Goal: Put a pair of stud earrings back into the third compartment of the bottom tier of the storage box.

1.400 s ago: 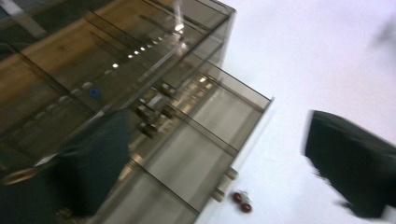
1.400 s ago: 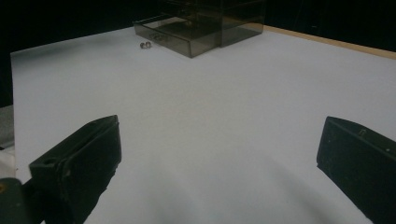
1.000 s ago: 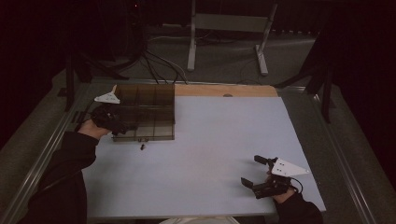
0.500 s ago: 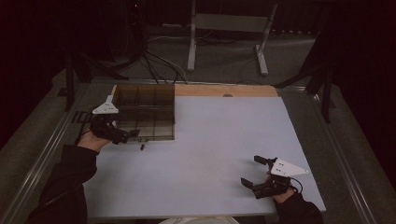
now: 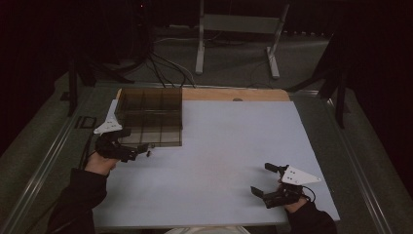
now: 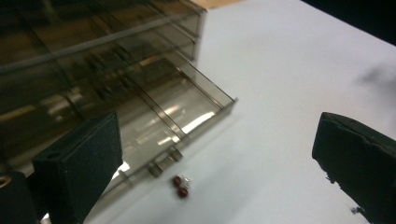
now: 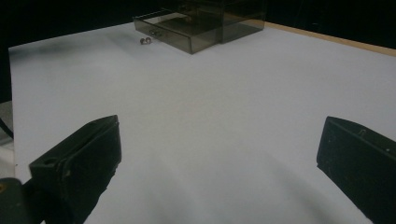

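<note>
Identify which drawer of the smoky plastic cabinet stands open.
The bottom drawer: it alone juts out over the white table; those above sit flush.

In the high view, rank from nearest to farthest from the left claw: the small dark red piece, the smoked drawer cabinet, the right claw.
1. Small dark red piece: on the white table just right of the left claw.
2. Smoked drawer cabinet: just behind, at the far left.
3. Right claw: near right corner.
</note>
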`<state>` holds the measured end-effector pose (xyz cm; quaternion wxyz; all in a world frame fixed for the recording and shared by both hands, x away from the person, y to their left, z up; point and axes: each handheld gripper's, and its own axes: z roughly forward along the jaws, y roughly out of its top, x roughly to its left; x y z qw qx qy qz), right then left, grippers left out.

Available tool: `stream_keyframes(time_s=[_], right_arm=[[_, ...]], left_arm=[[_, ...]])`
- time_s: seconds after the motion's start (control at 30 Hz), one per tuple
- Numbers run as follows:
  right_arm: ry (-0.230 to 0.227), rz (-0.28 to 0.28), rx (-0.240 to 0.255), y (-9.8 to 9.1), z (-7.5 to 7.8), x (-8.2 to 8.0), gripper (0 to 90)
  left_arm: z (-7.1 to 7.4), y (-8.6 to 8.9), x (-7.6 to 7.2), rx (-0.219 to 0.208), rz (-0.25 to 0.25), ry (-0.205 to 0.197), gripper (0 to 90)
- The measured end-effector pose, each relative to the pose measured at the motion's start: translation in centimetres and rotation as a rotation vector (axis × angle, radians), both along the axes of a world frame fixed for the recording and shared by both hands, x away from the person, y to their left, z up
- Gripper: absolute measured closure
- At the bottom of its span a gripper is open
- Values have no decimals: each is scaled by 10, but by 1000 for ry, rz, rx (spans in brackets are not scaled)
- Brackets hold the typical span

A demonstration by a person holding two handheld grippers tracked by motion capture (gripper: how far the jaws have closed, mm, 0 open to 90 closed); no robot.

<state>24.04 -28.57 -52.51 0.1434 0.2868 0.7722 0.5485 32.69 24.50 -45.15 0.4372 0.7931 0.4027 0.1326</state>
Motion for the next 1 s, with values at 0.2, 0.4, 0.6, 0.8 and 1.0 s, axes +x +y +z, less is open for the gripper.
stream_keyframes(time_s=[0.2,0.4,0.6,0.8,1.0], right_arm=[[0,1,-2,0,0,0,0],[0,1,-1,0,0,0,0],[0,1,0,0,0,0,0],[0,2,-1,0,0,-1,0],[0,2,-1,0,0,-1,0]], left_arm=[[-13,-8,-6,23,5,-23,31],[-29,-12,-11,54,-23,-40,134],[-46,-14,-9,99,-42,-27,182],[-60,-14,-4,151,-49,-7,293],[-69,-14,0,216,-48,13,356]])
